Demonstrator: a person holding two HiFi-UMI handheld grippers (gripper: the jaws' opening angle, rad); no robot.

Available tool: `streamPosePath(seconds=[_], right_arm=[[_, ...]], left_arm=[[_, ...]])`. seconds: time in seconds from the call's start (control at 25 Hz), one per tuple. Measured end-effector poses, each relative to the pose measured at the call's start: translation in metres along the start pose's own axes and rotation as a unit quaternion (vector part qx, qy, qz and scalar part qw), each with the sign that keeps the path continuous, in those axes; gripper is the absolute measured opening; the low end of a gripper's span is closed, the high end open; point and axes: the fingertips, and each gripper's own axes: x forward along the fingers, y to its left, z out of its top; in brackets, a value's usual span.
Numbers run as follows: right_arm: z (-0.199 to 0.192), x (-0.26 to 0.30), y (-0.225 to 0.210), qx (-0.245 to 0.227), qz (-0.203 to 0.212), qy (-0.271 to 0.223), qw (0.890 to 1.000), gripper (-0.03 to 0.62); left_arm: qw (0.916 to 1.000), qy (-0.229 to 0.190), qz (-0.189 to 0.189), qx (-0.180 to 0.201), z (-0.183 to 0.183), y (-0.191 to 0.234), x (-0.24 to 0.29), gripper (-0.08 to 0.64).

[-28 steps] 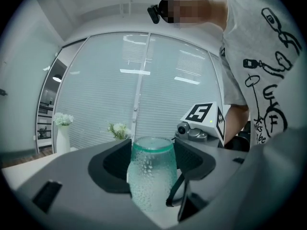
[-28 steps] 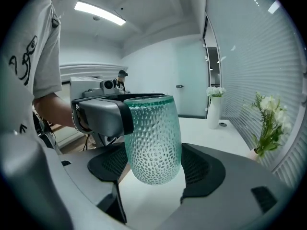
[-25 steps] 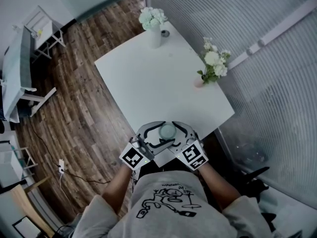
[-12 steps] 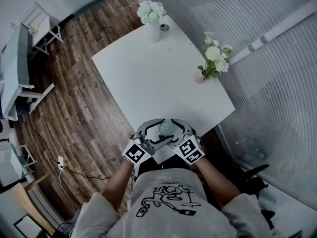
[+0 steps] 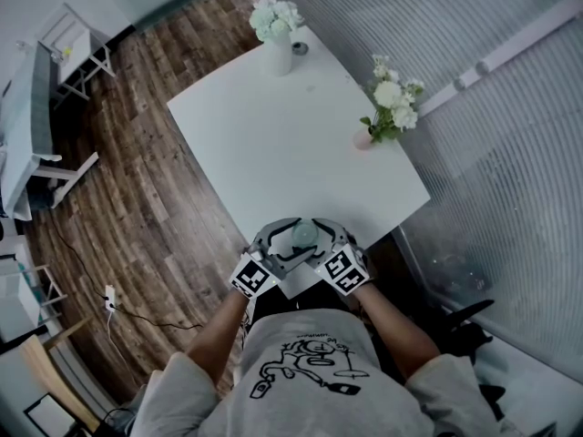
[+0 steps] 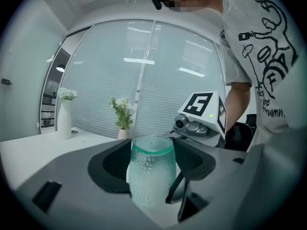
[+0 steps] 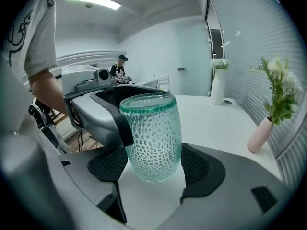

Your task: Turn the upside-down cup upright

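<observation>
A green dimpled glass cup [image 5: 303,235] is over the near edge of the white table [image 5: 273,135], with its teal-rimmed wide end up. My left gripper [image 5: 284,242] closes on it from the left and my right gripper [image 5: 321,240] from the right. In the left gripper view the cup [image 6: 151,171] fills the gap between the dark pads [image 6: 110,164]. The right gripper view shows the cup [image 7: 151,138] between that gripper's pads [image 7: 204,166], with a left finger [image 7: 103,114] against its side. I cannot tell whether its lower end touches the table.
A tall white vase of flowers [image 5: 276,53] and a small dark object [image 5: 300,48] stand at the table's far corner. A pink vase with flowers [image 5: 364,139] is at the right edge. Wooden floor [image 5: 137,198] lies left; a ribbed wall [image 5: 492,153] lies right.
Both grippers and the cup between them have sunk toward the table and look smaller in the head view. Both jaws stand as they did.
</observation>
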Motion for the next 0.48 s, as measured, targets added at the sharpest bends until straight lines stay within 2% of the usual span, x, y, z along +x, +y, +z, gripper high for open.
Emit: streamPosePath(seconds=[0.48], right_arm=[[-0.028, 0.014, 0.007, 0.002, 0.004, 0.027, 1.0, 0.365]], left_arm=[[0.9996, 0.019, 0.004, 0.018, -0.031, -0.009, 0.001, 0.284]])
